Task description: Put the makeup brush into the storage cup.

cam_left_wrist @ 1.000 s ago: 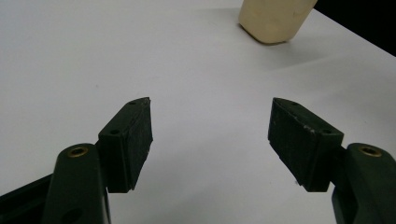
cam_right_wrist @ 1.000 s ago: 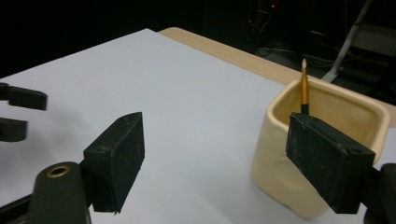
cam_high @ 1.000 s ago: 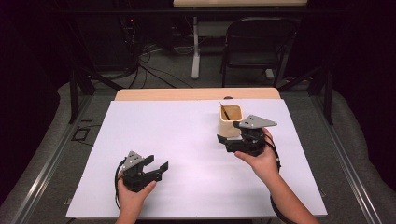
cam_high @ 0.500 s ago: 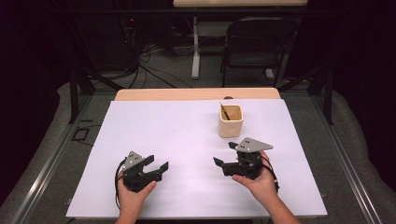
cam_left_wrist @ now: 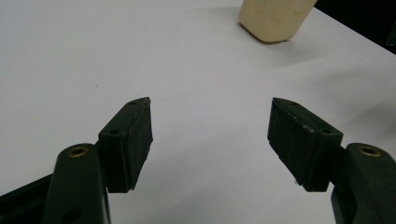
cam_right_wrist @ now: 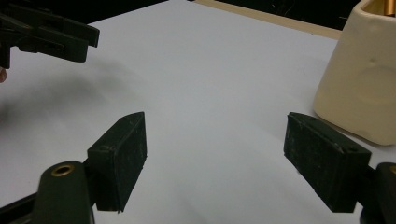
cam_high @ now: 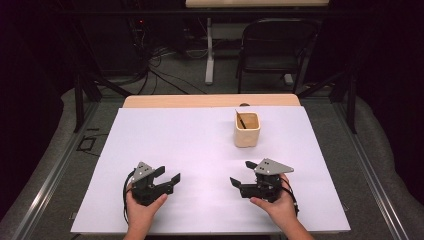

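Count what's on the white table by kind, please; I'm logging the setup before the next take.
Cream cup: 1
Thin stick standing in the cup: 1
Hand-held grippers: 2, the left gripper and the right gripper, both with jaws open and empty
Total: 4

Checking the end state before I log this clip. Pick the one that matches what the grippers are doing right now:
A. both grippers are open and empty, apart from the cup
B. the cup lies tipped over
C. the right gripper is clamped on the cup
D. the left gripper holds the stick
A: the left gripper and right gripper sit open on the near table with nothing between the jaws, while the cream cup stands upright farther back with a thin stick in it.
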Tool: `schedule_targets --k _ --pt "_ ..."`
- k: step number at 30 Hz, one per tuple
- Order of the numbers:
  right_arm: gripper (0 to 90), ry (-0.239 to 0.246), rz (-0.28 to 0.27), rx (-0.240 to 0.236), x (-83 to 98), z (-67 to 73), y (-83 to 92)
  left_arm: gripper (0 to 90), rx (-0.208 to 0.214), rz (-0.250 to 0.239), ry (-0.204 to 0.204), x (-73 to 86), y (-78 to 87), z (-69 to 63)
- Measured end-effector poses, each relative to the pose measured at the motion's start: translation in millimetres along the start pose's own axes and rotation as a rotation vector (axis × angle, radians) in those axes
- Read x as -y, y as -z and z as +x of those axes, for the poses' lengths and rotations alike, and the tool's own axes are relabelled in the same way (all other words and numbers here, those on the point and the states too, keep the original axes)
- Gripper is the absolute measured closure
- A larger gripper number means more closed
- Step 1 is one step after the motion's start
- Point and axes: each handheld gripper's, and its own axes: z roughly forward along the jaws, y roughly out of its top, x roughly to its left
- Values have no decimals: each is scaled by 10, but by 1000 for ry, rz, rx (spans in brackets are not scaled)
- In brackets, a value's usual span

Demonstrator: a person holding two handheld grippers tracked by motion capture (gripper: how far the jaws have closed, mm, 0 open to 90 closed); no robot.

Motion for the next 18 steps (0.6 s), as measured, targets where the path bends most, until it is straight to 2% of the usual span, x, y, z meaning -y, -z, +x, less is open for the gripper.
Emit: schedule_targets --k 7,18 --pt "218 -21 -23 8 95 -63 -19 311 1 9 -5 6 -18 -5" --pt "219 -28 -2 11 158 -67 -69 311 5 6 -1 3 -21 2"
